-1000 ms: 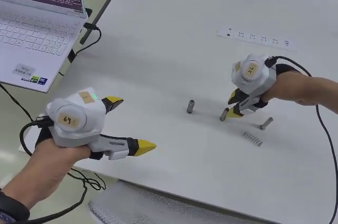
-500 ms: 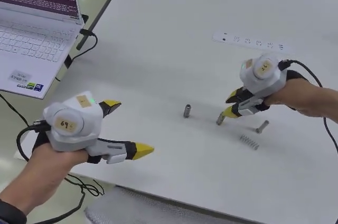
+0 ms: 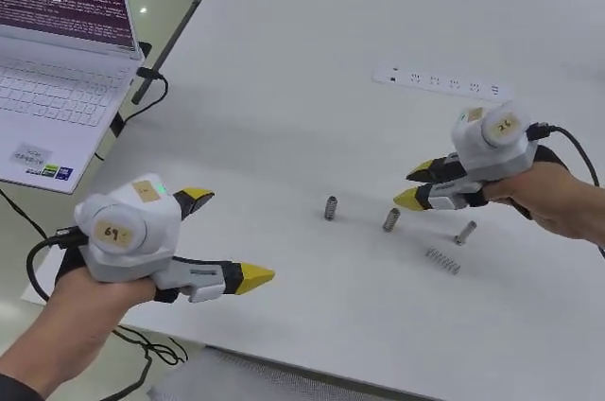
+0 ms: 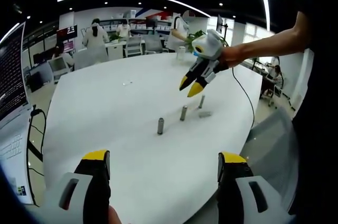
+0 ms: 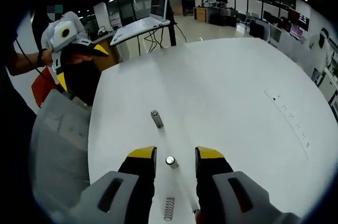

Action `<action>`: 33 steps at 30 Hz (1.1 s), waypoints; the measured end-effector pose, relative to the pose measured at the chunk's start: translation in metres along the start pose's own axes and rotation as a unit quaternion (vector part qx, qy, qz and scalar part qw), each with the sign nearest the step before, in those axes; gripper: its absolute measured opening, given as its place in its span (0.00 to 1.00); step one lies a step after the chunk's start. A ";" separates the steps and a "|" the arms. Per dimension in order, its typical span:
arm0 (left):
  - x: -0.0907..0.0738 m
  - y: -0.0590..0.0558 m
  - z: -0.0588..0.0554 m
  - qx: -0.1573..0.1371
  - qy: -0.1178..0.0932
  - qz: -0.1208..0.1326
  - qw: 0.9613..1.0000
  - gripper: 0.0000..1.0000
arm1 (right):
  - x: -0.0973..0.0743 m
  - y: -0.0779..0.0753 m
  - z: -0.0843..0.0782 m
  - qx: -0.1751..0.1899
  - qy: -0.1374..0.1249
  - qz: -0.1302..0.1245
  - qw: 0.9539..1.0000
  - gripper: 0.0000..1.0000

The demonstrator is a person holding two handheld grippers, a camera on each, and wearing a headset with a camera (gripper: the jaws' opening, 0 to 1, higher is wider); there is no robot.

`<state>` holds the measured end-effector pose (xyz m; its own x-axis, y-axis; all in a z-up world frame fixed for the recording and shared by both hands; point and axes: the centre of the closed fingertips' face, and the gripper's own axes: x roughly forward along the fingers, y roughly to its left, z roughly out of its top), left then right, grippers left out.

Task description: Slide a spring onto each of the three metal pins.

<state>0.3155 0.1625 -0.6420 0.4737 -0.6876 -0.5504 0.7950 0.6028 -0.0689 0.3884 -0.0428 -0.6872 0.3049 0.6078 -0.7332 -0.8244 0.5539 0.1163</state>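
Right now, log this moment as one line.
left tongs open, empty | right tongs open, near middle pin | bare pin lying flat | loose spring beside it

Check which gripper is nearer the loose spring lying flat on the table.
Right. The right gripper hovers close above the loose spring, jaws open; the left gripper is far off to the spring's left in the head view.

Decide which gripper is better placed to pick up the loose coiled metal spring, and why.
Right. The right gripper hangs open close to the loose coiled metal spring and the bare metal pin lying beside it; the left gripper is much farther away.
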 end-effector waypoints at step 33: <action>0.008 -0.014 0.014 0.017 0.002 -0.015 1.000 0.81 | -0.083 0.011 -0.057 0.093 -0.085 -0.091 0.988 0.42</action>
<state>0.3138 0.1425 -0.6336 0.4487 -0.7034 -0.5513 0.8212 0.5678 -0.0561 0.3270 -0.1189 -0.6634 0.5277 0.5668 -0.6327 -0.6521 0.7476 0.1259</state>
